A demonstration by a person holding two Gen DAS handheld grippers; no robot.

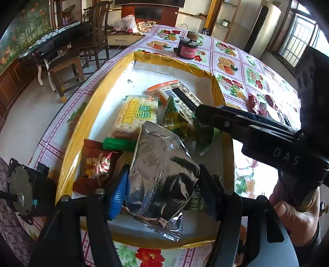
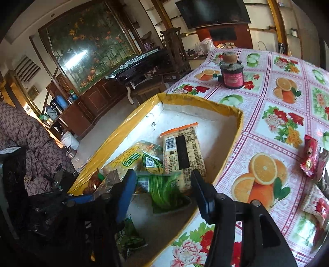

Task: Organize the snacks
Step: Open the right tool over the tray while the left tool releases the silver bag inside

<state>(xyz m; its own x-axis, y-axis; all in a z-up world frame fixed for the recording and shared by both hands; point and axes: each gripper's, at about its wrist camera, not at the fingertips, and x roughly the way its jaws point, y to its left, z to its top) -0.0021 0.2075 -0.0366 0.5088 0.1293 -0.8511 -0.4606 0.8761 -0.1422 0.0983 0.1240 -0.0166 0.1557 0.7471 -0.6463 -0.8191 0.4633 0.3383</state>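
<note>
- A home living and dining room
- Flowered tablecloth over the table
- Wooden chair, wall television, big flower painting

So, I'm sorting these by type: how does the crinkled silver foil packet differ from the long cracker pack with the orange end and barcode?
The crinkled silver foil packet is shiny and nearly unprinted; the long cracker pack with the orange end and barcode is covered in text. The foil packet sits propped between the left gripper's jaws; the cracker pack lies flat, ungripped. The foil packet is at the near end, the cracker pack farther in. Both are in the yellow-rimmed box.
</note>
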